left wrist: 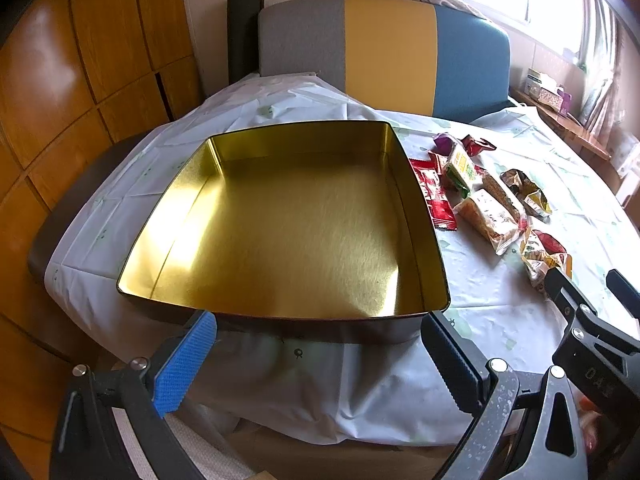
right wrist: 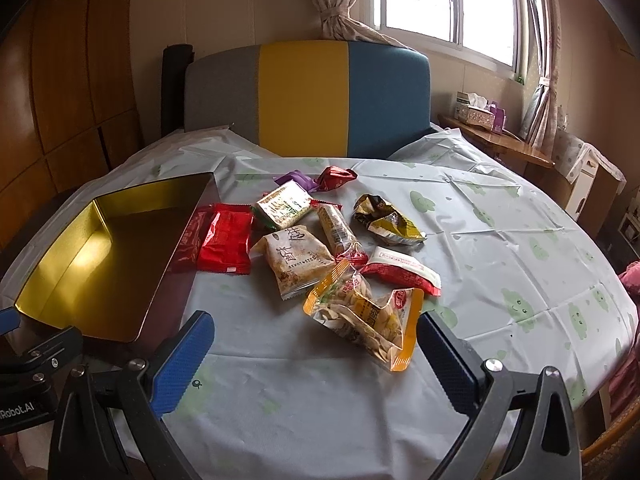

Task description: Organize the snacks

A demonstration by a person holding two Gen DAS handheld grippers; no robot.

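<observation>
1. In the left wrist view, the left gripper (left wrist: 320,364) is hanging in front of the gold tin (left wrist: 288,232). Its jaws are standing wide open and holding nothing.
2. The tin is sitting open on the tablecloth (left wrist: 500,312) with nothing inside it. The snacks (left wrist: 484,204) are lying in a pile at about 3 o'clock from the tin. A red packet (left wrist: 434,196) is lying right up against the tin's side.
3. In the right wrist view, the right gripper (right wrist: 316,356) is hanging over the tablecloth with its jaws wide open and holding nothing.
4. A yellow see-through bag (right wrist: 368,320) is lying at 12 o'clock, just past the blue pads (right wrist: 182,360). A beige packet (right wrist: 298,262) is showing big Chinese letters.
5. At 9 o'clock, the black part of the other gripper is showing the words "Robot.AI" (right wrist: 18,410).
</observation>
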